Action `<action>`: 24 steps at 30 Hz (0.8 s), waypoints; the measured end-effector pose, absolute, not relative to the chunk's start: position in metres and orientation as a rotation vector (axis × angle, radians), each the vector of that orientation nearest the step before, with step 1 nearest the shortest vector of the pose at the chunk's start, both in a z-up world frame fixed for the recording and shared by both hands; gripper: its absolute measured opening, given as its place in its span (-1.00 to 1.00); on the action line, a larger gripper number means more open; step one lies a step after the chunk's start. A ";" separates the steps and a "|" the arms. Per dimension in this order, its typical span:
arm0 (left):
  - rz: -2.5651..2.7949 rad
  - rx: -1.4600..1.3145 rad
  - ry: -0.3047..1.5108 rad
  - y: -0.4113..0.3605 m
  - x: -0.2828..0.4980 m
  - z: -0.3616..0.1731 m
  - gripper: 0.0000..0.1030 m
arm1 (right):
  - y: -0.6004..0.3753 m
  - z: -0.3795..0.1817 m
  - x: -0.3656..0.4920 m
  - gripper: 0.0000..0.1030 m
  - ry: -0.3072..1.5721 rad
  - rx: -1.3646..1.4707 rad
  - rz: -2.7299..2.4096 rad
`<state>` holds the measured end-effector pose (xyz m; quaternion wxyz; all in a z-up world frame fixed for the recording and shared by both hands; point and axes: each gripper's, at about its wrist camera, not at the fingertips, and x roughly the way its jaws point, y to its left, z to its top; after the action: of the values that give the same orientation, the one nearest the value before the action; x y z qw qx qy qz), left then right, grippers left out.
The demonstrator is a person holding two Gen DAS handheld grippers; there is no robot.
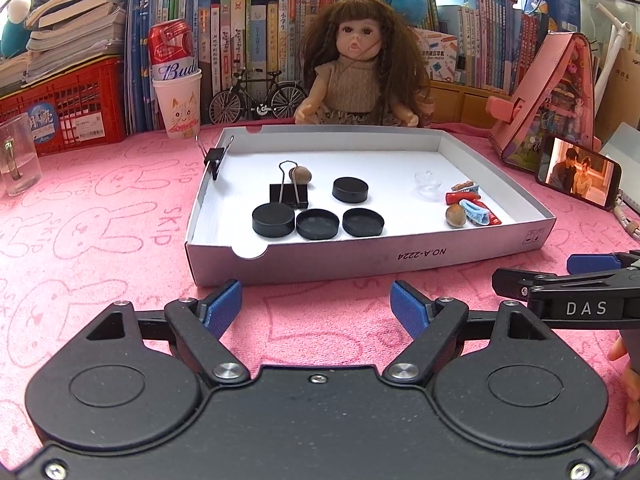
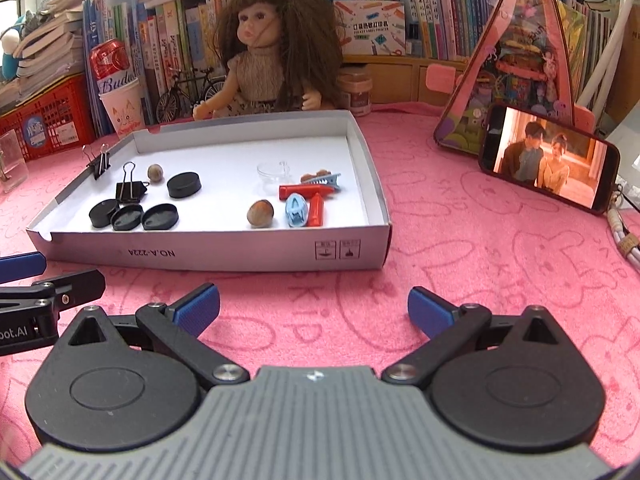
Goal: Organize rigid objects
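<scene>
Nearest the cameras, the left gripper [image 1: 316, 300] and the right gripper [image 2: 313, 308] are held side by side over the pink cloth [image 2: 460, 248], each with its blue pads spread wide apart and nothing between them. Just beyond them a shallow white box lid [image 1: 360, 260] is laid on the cloth. In its left part four black round caps [image 1: 273, 220] are gathered, with a black binder clip [image 1: 289, 194] and a brown nut [image 1: 300, 174] just behind; a second binder clip [image 1: 214, 158] is clamped on the left wall. In the right part a second nut [image 2: 261, 213], red and blue hair clips [image 2: 310, 200] and a clear piece [image 2: 274, 172] are clustered. Further back a doll [image 1: 360, 72] is seated against shelved books [image 1: 240, 32], and a phone [image 2: 548, 158] is propped to the right
</scene>
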<state>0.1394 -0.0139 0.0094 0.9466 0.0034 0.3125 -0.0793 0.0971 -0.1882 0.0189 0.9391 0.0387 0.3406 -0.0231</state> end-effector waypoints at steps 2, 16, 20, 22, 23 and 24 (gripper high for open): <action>-0.154 0.005 0.643 -0.014 0.141 0.008 0.55 | -0.187 0.019 0.097 1.00 0.696 0.074 -0.047; -0.093 0.034 0.674 -0.016 0.145 0.005 0.68 | -0.180 0.016 0.101 1.00 0.724 0.025 -0.053; -0.088 0.028 0.678 -0.015 0.146 0.004 0.74 | -0.180 0.016 0.101 1.00 0.724 0.024 -0.054; -0.077 0.030 0.683 -0.015 0.147 0.004 0.80 | -0.180 0.016 0.101 1.00 0.724 0.024 -0.054; -0.072 0.028 0.685 -0.015 0.147 0.003 0.85 | -0.179 0.016 0.101 1.00 0.724 0.024 -0.054; -0.068 0.026 0.687 -0.014 0.148 0.003 0.88 | -0.179 0.016 0.101 1.00 0.724 0.023 -0.054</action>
<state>0.1477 -0.0144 0.0030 0.9410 0.0129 0.3366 -0.0334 0.1011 -0.1795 0.0160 0.9347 0.0115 0.3543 -0.0264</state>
